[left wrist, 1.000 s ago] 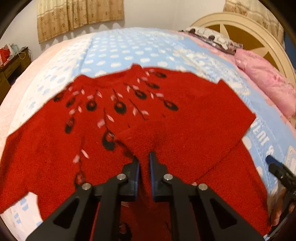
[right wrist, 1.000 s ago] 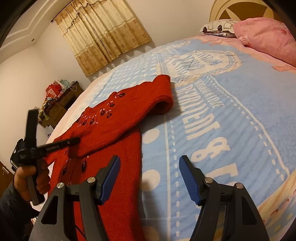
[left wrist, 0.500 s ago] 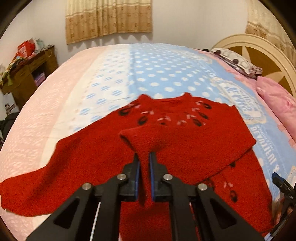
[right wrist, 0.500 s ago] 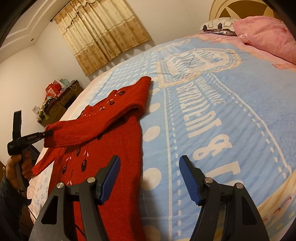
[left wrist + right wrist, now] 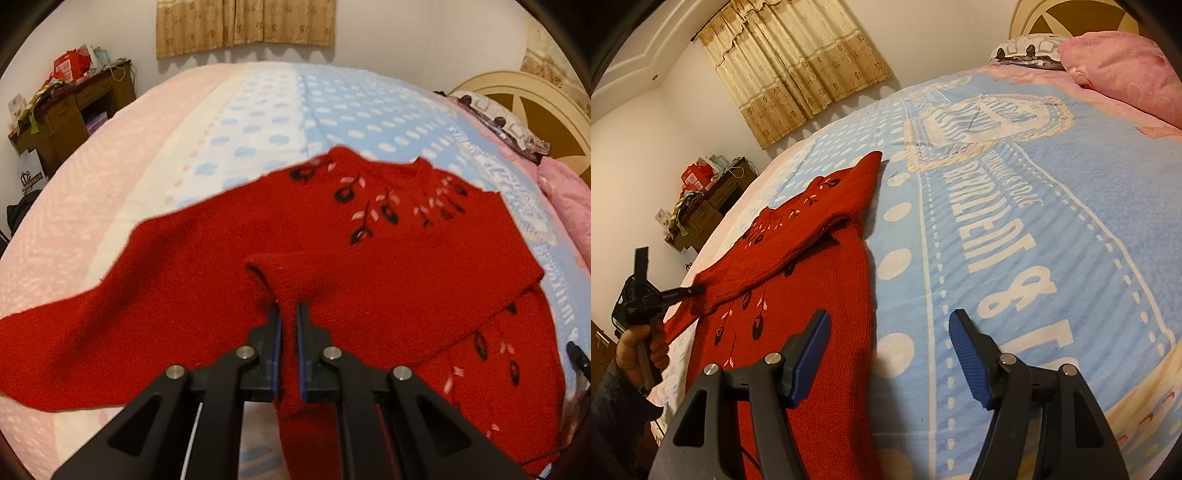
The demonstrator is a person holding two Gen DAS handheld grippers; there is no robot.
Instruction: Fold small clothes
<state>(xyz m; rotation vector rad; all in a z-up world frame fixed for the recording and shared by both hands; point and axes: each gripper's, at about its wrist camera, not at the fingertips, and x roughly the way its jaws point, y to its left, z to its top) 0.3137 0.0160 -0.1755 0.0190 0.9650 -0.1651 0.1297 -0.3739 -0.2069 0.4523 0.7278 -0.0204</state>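
So the red sweater [image 5: 369,266] is lying on the bed [image 5: 1052,206]; the left hand-held gripper [image 5: 289,314] is pinching its sleeve cuff over the body, while the right hand-held gripper [image 5: 890,332] is hovering released beside the sweater's hem.

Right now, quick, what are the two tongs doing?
Left tongs: shut on the cuff of the red sweater.
Right tongs: open, holding nothing, above the blue blanket.

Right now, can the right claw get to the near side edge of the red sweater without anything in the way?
Probably yes. The right claw is open and empty, the red sweater edge lies just ahead of its left finger, and only bare blanket lies around it. The left claw, shut on a sleeve, is farther off.
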